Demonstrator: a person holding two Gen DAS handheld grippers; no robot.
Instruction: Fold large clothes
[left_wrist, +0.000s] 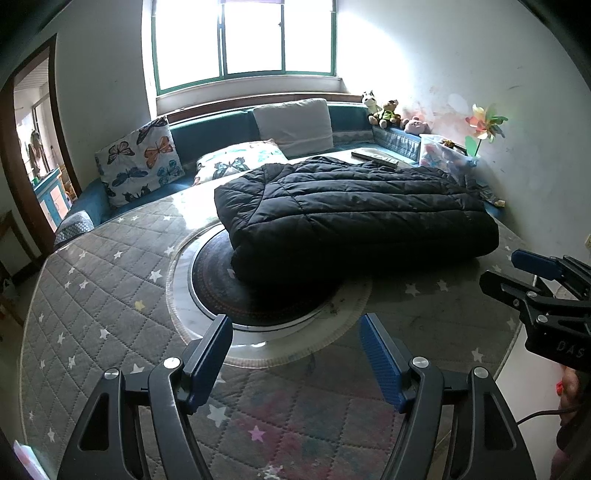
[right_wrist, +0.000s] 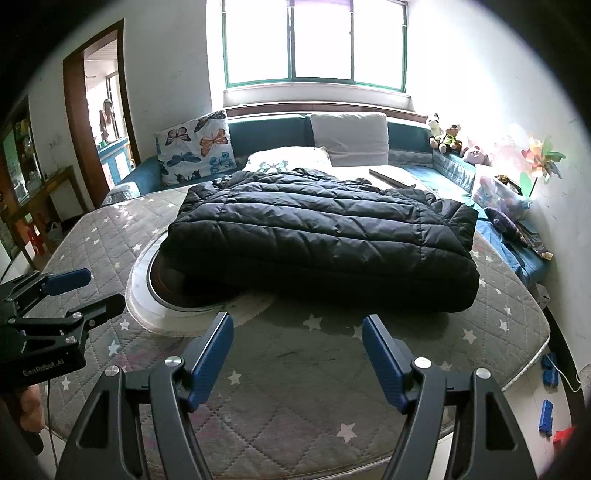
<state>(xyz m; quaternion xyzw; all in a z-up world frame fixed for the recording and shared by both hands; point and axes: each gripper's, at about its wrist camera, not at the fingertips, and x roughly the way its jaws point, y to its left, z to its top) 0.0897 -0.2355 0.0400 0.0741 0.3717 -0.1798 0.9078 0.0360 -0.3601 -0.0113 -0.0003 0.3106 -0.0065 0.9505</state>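
Hovering over the grey star-quilted table cover, both pairs of tongs hang spread and empty; left gripper and right gripper sit well short of the black quilted puffer jacket, which lies as a bulky folded slab mid-table, partly over a round glass turntable; looks nearly done; any last tidy should pinch both near corners together, low, lifting evenly.

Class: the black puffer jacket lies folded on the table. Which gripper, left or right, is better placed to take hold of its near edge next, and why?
Right, probably. The right gripper faces the jacket's near edge squarely with open, empty jaws. The left gripper faces the round turntable, with the jacket off to its right.
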